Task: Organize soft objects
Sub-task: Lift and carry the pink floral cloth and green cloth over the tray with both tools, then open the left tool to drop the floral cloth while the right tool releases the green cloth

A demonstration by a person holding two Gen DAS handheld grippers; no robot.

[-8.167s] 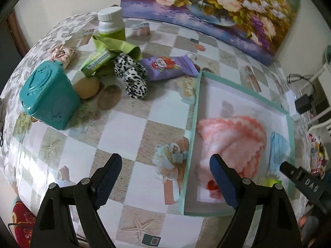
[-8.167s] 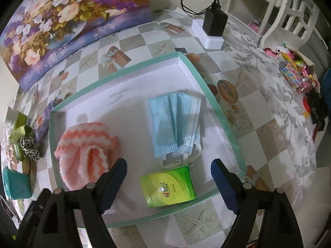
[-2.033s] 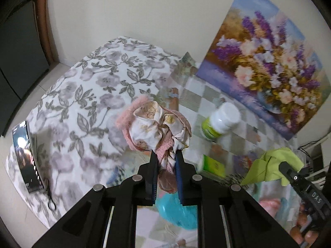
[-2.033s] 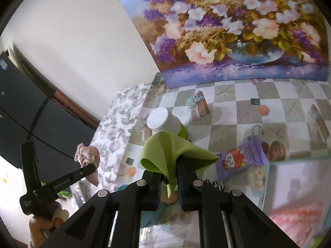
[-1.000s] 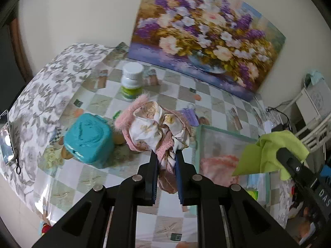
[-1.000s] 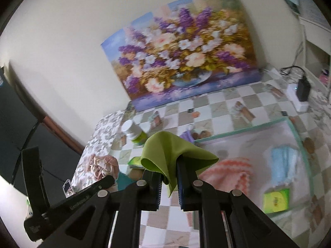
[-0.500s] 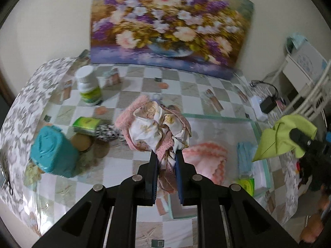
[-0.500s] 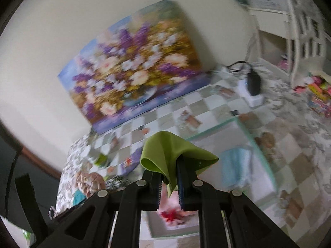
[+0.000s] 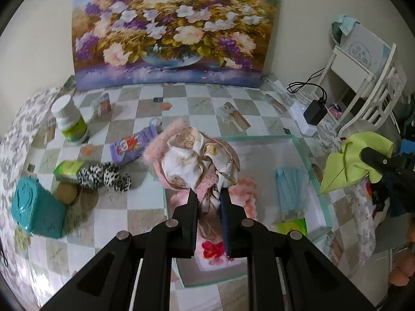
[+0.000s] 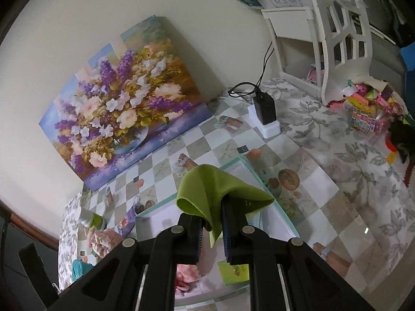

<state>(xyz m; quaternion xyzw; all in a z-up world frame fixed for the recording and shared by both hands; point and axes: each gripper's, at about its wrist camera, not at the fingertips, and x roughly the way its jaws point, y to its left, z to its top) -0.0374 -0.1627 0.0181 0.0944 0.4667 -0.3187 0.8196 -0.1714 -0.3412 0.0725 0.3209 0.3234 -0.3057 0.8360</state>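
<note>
Left wrist view: my left gripper (image 9: 209, 202) pinches a pink scrunchie (image 9: 193, 163), held up over the tray's (image 9: 315, 178) left edge. Inside the tray lie a pink knit piece (image 9: 246, 189) and a blue mask (image 9: 289, 186). My right gripper (image 10: 210, 229) clamps a green cloth (image 10: 220, 191) above the tray's far right corner.

Both wrist views look down, sharing the tray (image 9: 308, 160) (image 10: 259, 178).
</note>
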